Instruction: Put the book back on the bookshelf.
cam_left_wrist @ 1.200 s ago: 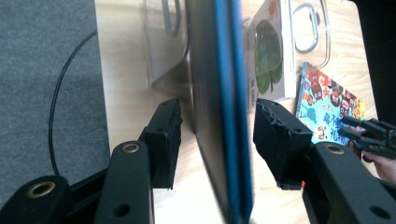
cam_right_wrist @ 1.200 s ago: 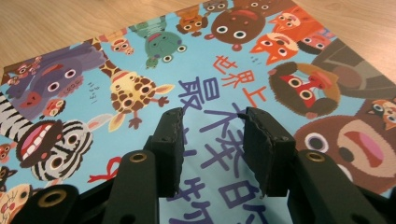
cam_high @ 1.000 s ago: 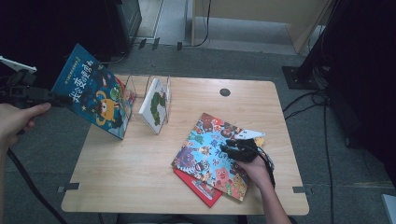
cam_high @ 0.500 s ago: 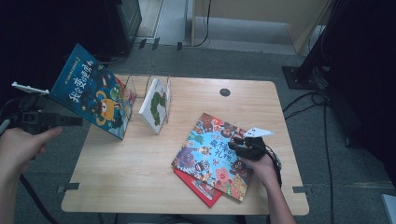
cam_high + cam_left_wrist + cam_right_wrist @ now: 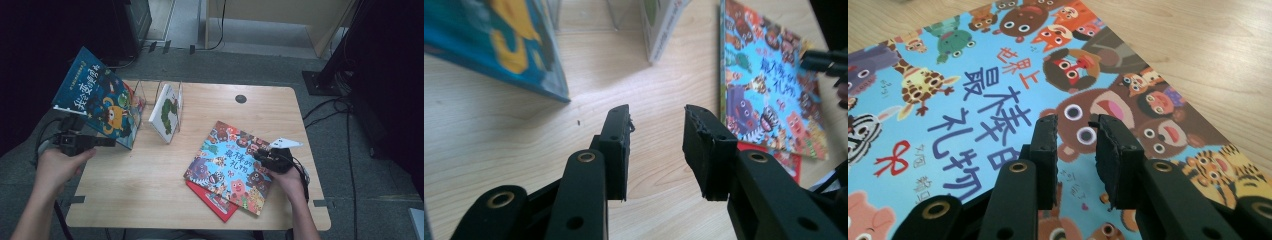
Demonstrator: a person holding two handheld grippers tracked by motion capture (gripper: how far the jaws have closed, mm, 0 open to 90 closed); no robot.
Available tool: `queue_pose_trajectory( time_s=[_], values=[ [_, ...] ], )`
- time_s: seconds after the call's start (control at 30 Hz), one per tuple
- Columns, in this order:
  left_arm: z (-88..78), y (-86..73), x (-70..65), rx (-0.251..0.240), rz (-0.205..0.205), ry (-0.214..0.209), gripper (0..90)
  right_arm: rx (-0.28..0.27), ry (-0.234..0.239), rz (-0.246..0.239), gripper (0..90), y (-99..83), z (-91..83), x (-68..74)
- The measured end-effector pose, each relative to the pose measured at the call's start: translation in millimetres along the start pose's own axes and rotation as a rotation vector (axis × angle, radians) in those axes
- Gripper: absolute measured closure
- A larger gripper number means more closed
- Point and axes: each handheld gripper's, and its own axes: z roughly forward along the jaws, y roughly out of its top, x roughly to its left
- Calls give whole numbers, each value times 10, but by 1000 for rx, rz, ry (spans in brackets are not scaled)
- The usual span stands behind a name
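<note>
A big blue picture book (image 5: 100, 102) leans tilted against a clear rack (image 5: 150, 89) at the table's left. A white book with a green caterpillar (image 5: 167, 112) stands in the rack. A colourful animal book (image 5: 227, 165) lies flat on a red book (image 5: 215, 200). My left gripper (image 5: 111, 142) hovers at the table's left edge, just below the blue book (image 5: 499, 45). Its jaws (image 5: 656, 112) have just been closing and stand open with nothing between them. My right gripper (image 5: 257, 154) sits over the animal book's right side. Its jaws (image 5: 1073, 122) have just been closing, open by a narrow gap above the cover (image 5: 973, 75).
The wooden table (image 5: 150, 175) has bare room at the front left and along the back right, where a small dark round cap (image 5: 241, 99) sits. Cables and dark equipment stand on the floor around it.
My left hand has come down and toward the table's front-left, away from the blue book's upper edge. The right gripper has shifted slightly over the animal book. Both jaw gaps look narrower.
</note>
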Motion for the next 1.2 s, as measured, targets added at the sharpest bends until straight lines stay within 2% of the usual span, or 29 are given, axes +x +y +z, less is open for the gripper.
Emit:
queue_pose_trajectory(
  time_s=[0.2,0.3,0.47,0.67,0.77,0.87,1.07,1.2],
  values=[
    [250,-24,-144,15,33,-39,648,0,-9,22,765,-43,-48,-54],
    [408,-23,-201,34,44,-40,663,0,-15,28,778,-73,-73,-76],
    [656,-26,-259,49,63,-83,684,9,-36,38,798,-141,-122,-108],
    [907,-18,-344,69,102,-103,713,4,-61,64,834,-240,-216,-161],
    [1023,-2,-392,95,143,-114,754,-1,-82,71,851,-285,-269,-181],
    [1125,11,-438,102,167,-112,784,0,-107,88,874,-332,-333,-199],
    [1312,31,-491,109,182,-118,820,-8,-131,122,879,-424,-443,-234],
    [1402,27,-529,116,208,-113,841,10,-164,135,879,-484,-498,-262]
  ],
)
